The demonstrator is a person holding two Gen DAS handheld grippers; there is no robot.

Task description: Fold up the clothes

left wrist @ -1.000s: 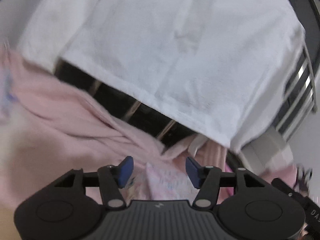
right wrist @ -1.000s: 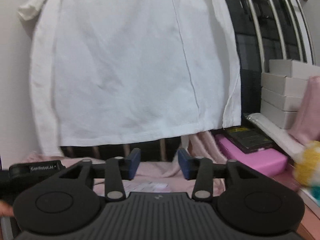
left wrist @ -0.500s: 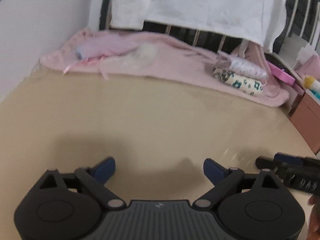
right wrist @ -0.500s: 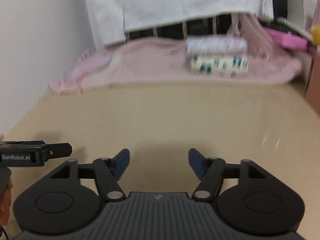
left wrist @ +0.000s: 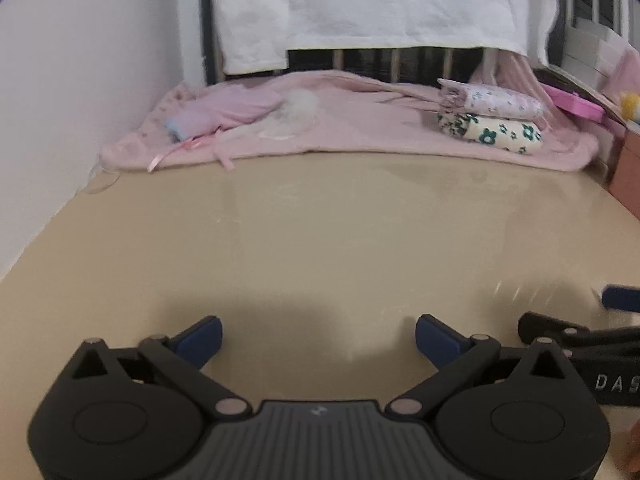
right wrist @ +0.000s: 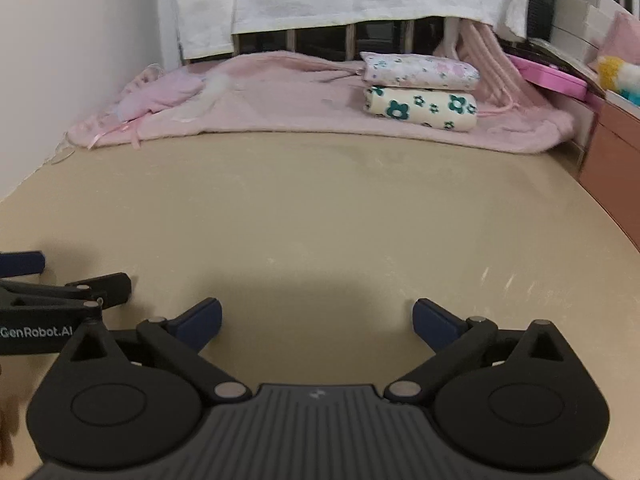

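My left gripper (left wrist: 318,340) is wide open and empty, low over the beige table (left wrist: 320,232). My right gripper (right wrist: 316,322) is wide open and empty too, beside it. A pink blanket (left wrist: 360,128) lies across the table's far edge, also seen in the right wrist view (right wrist: 280,108). On it at the left lies a crumpled pink garment (left wrist: 228,114) with a white piece (left wrist: 296,114). At the right two folded clothes are stacked: a floral pink one (right wrist: 420,70) on a cream one with green flowers (right wrist: 422,110).
A white cloth (left wrist: 380,4) hangs over a dark railing behind the table. A white wall (left wrist: 80,80) runs along the left. A pink box (right wrist: 548,78), white boxes (right wrist: 580,20) and a brown cabinet (right wrist: 612,152) stand at the right.
Both grippers pulled back from the hanging white cloth and the folded stack to low over the bare table, and both opened wider.
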